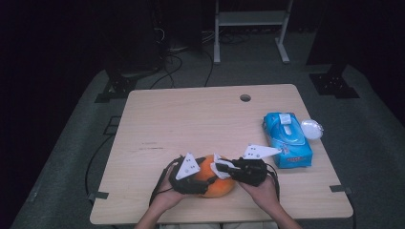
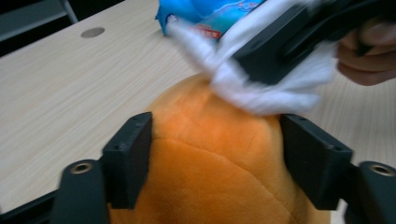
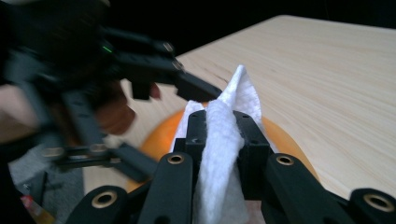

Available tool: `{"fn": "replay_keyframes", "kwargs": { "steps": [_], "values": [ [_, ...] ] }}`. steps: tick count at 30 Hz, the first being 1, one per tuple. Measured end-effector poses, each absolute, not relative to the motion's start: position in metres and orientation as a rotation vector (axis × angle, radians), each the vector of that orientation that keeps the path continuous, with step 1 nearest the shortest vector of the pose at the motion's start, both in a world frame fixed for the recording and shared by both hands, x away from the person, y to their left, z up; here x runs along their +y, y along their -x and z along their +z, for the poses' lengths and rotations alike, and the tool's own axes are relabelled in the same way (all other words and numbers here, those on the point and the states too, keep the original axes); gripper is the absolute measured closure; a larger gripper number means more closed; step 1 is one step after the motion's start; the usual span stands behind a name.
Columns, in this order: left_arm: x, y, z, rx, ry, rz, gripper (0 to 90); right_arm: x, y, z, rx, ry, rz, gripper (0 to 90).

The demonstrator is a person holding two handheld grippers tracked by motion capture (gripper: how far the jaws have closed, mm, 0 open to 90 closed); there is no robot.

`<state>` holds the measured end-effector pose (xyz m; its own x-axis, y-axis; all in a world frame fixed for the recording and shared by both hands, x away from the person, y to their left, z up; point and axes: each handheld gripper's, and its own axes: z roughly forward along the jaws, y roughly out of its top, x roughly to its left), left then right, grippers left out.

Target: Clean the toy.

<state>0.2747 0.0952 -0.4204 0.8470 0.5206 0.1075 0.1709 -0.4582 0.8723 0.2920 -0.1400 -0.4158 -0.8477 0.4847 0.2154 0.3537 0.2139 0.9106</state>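
Near the front edge of the desk (image 1: 157, 114), the right tongs (image 3: 219, 126) pinch a folded white wipe (image 3: 224, 140) tight between the jaws and press it onto the top of an orange plush ball (image 1: 217, 183); the left tongs (image 2: 217, 140) straddle that ball, jaws set against its two sides, though whether they squeeze or merely rest I cannot tell; the ball sits on the wood between both hands, close to the person. Toward the right edge lie a blue pack of wipes (image 1: 286, 140) and, beside it, a small clear lid (image 1: 312, 129). Wiping the ball seems the step in hand; the next stroke calls for a steadier brace on the left, then drawing the wipe across the plush without dragging it off.
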Motion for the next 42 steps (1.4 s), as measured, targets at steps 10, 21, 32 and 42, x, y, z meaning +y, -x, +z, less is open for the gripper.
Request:
{"fn": "replay_keyframes", "kwargs": {
  "steps": [10,21,32,42],
  "values": [
    [0.112,-0.289,-0.430,0.586,-2.023,0.299,17.1,-0.150,-0.300,-0.428,2.344,-0.895,1.666,77.1],
    [0.113,-0.289,-0.425,0.566,-2.012,0.281,9.6,-0.151,-0.299,-0.424,2.336,-0.863,1.633,77.2],
    [0.106,-0.282,-0.424,0.499,-2.041,0.291,13.4,-0.161,-0.307,-0.428,2.318,-0.912,1.631,77.1],
    [0.096,-0.275,-0.426,0.480,-2.086,0.308,13.5,-0.155,-0.298,-0.418,2.324,-0.852,1.666,77.1]
  ]
}}
